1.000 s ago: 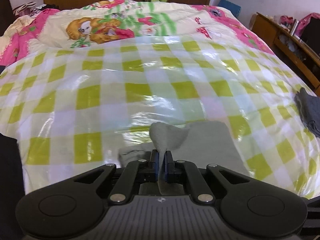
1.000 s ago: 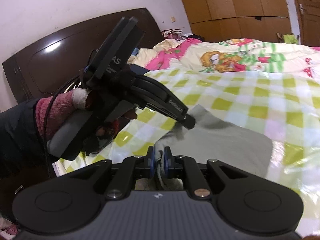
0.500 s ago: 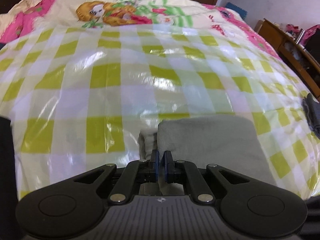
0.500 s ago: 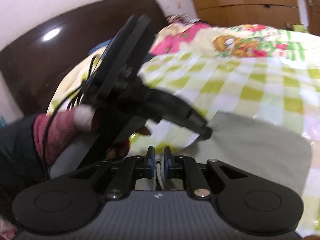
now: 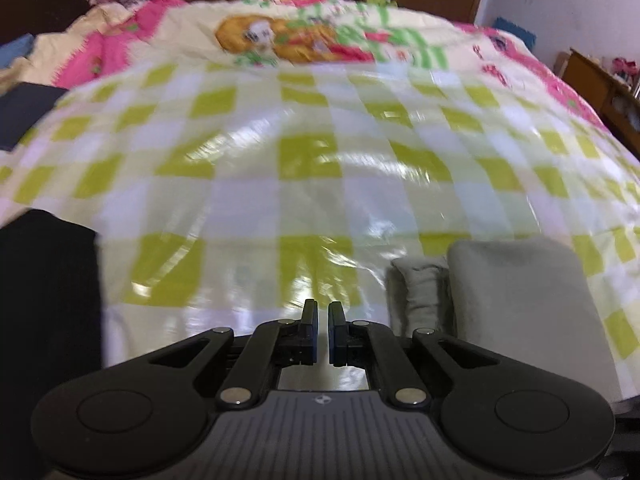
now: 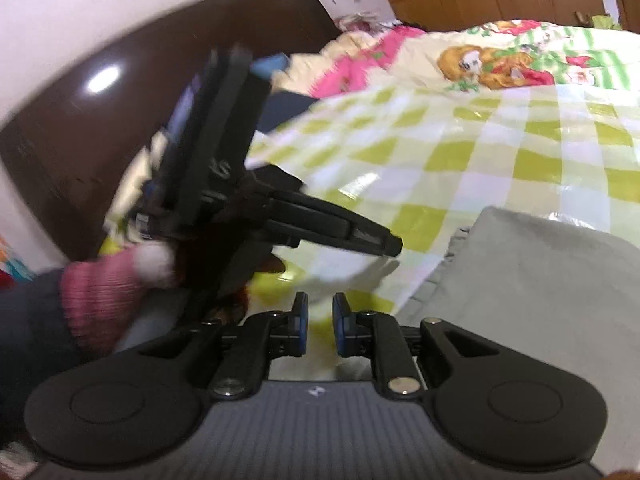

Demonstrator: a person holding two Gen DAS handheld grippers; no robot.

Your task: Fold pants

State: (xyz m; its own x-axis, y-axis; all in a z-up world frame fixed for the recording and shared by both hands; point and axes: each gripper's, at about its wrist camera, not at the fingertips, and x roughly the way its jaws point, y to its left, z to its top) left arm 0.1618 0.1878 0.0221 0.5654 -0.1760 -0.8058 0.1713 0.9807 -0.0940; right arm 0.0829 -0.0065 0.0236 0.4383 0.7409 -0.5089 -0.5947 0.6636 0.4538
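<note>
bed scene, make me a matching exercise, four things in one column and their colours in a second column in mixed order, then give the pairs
Things:
1. folded pants
2. checked sheet
3. headboard
4. sleeve cuff

Colours:
A. dark brown
B. pink
C. grey
D. green and white

Pairs: 1-C, 2-D, 3-A, 4-B
</note>
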